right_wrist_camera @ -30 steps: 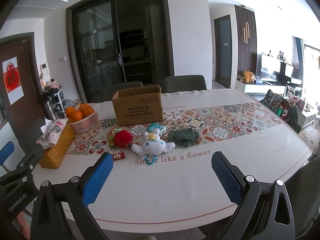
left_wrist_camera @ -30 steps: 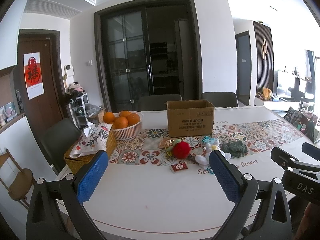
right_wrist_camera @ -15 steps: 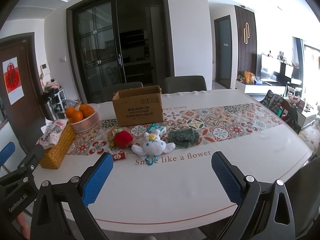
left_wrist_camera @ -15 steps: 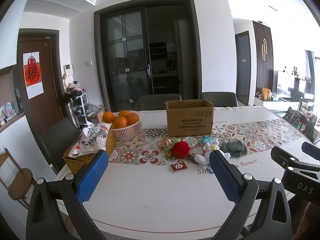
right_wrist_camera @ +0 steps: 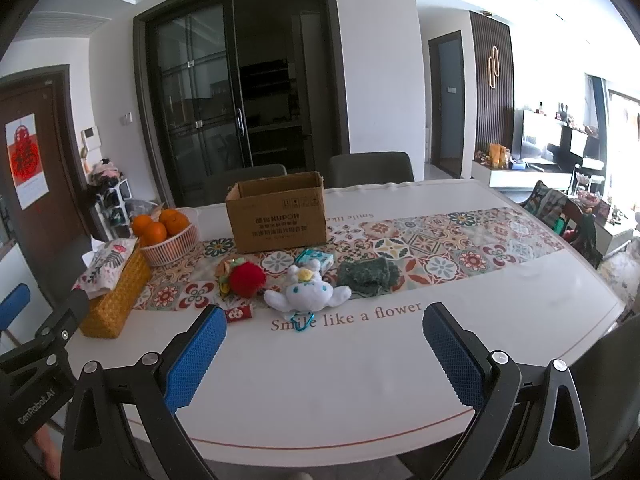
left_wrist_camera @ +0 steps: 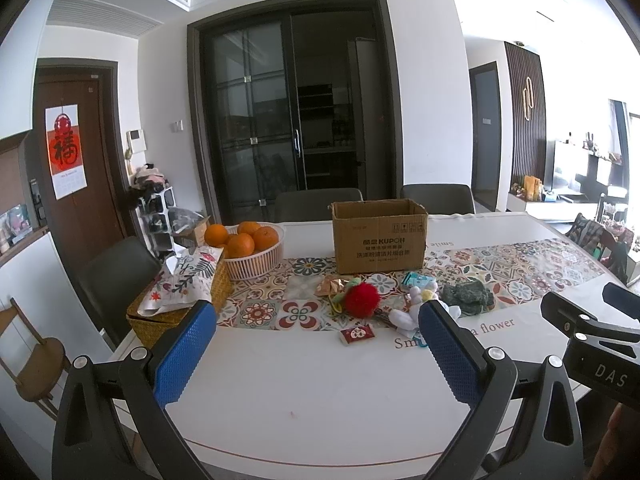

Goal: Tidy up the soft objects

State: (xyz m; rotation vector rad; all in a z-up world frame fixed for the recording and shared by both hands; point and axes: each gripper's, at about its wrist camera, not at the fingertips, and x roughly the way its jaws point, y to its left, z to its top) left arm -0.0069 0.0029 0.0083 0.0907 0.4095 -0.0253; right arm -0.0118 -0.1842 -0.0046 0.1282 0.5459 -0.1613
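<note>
1. Table: white top with a patterned runner; both tools hover over its near edge.
2. Cardboard box: open top, upright, far side of the runner.
3. Left gripper and right gripper: jaws spread wide, both empty.
4. Green knitted piece: on the runner, right of the white plush toy.
5. Red pompom: just left of the plush, in front of the box.
6. Small red packet: nearest the left blue pad of the right tool.
</note>
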